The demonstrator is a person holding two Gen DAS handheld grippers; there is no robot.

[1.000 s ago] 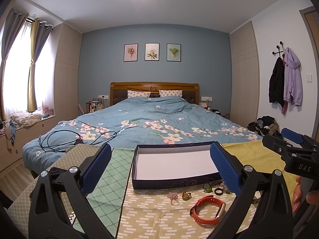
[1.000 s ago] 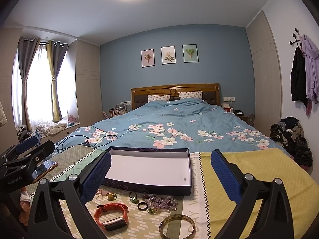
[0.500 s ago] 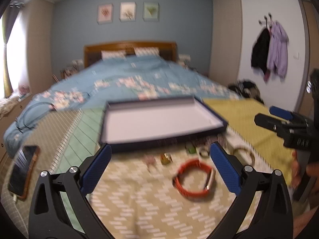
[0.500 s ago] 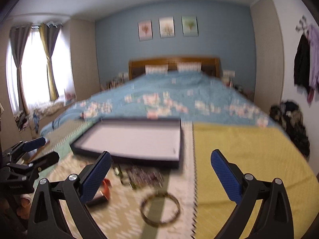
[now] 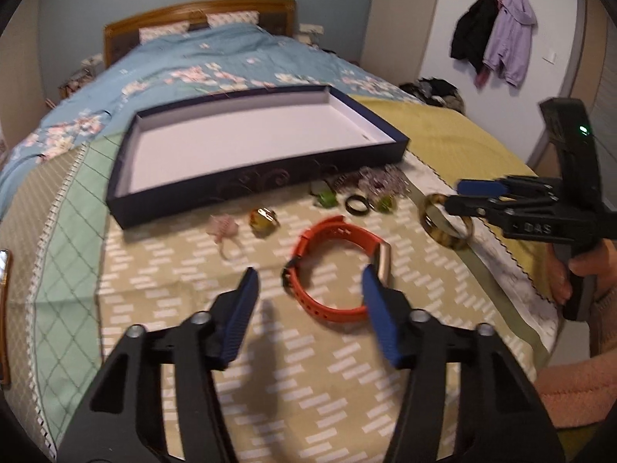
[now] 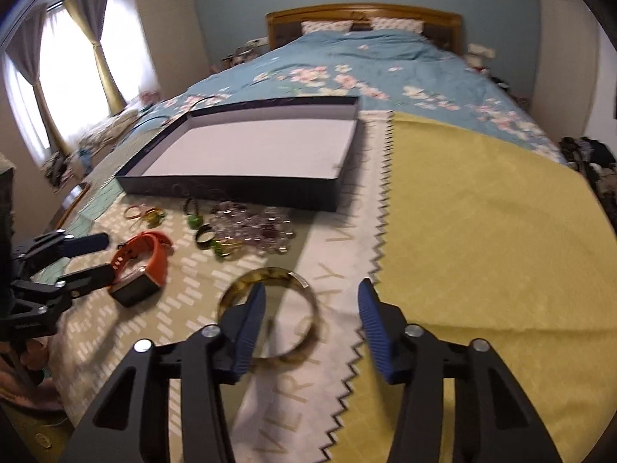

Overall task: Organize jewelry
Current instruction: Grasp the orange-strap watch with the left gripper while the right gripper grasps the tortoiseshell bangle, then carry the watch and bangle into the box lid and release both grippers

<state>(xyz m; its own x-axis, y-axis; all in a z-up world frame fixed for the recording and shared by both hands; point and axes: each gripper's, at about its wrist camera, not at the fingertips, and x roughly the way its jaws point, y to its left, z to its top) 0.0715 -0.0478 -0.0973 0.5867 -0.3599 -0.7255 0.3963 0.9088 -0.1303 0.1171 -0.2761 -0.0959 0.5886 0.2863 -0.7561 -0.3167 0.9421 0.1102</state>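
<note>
Watch (image 5: 339, 266), orange, lies on the patterned cloth (image 5: 270, 366) just beyond the left tool (image 5: 306, 289); its jaws are apart and closing, nothing gripped. Best to straddle the strap, not the face. Bangle (image 6: 270, 308) lies under the right tool (image 6: 310, 305), also closing, unclamped. Rings (image 5: 356, 205) farther; empty box (image 5: 246, 142) beyond. A second ago both tools pointed level at the bed, jaws wide.

A matt rubbery orange watch band (image 5: 331, 270), a glossy mottled bangle (image 6: 270, 312) and clear shiny beads (image 6: 250, 227) lie on woven cloth (image 5: 308, 386) beside a smooth, matt cardboard box (image 5: 246, 146).
</note>
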